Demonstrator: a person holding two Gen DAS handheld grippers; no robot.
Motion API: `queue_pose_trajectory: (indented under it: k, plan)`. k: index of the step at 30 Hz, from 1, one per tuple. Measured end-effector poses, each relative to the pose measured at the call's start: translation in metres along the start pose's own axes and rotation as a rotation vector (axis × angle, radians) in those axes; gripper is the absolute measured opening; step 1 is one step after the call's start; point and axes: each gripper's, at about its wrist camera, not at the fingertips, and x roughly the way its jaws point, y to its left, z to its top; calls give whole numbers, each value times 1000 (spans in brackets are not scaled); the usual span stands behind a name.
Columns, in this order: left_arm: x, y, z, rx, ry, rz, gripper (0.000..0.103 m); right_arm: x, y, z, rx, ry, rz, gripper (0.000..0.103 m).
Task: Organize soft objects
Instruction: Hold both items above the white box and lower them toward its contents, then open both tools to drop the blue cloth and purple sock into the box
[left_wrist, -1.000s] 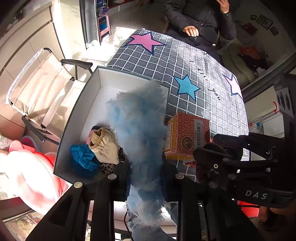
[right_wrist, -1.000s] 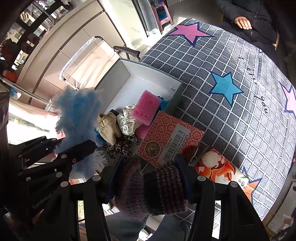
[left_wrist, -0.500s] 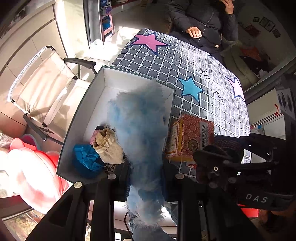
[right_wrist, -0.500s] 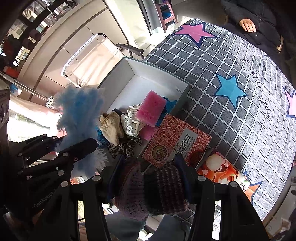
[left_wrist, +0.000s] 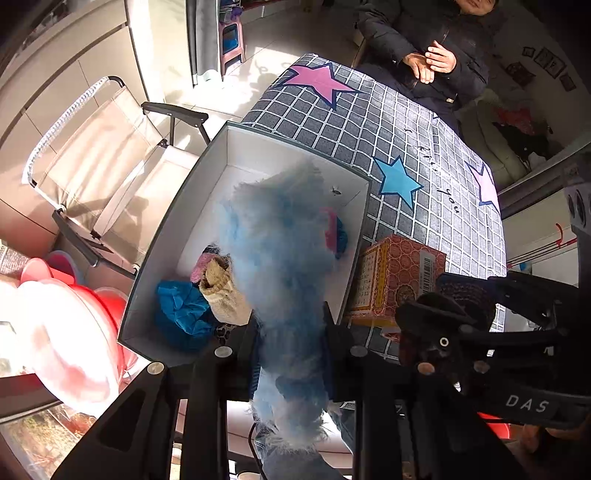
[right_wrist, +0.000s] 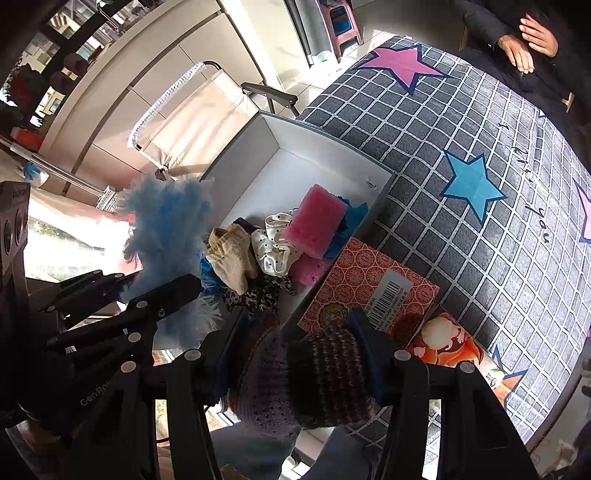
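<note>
My left gripper (left_wrist: 290, 332) is shut on a fluffy blue soft thing (left_wrist: 280, 251) that stands up above the near end of the white box (left_wrist: 177, 218). It also shows in the right wrist view as the blue fluff (right_wrist: 166, 229) held in the left gripper (right_wrist: 162, 295). My right gripper (right_wrist: 297, 332) is shut on a striped purple knit hat (right_wrist: 299, 380), just off the box's near right corner. Inside the box (right_wrist: 258, 155) lie a pink sponge (right_wrist: 317, 225), a polka-dot scrunchie (right_wrist: 273, 247), a beige sock (right_wrist: 231, 258), a leopard-print cloth (right_wrist: 258, 295) and blue cloth (left_wrist: 183, 310).
An orange patterned carton (right_wrist: 369, 291) stands against the box's right side, with an orange printed packet (right_wrist: 447, 343) beside it. The grey checked tablecloth with stars (right_wrist: 461, 147) runs back to a seated person (left_wrist: 424, 44). A folding chair (left_wrist: 107, 162) and red tubs (left_wrist: 88, 306) stand left.
The view has shifted slightly, so the box and carton sit a little further from the grippers. Both grips are unchanged. The seated person has brought both hands together.
</note>
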Motion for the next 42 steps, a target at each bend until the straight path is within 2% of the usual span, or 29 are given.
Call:
queue_pose_trajectory:
  k: [33, 42]
  plan:
    - [13, 8, 5, -46, 31, 8, 28, 5, 3, 15, 1, 6, 20, 57]
    - [27, 20, 9, -61, 53, 43, 29, 5, -5, 17, 36, -13, 22, 57]
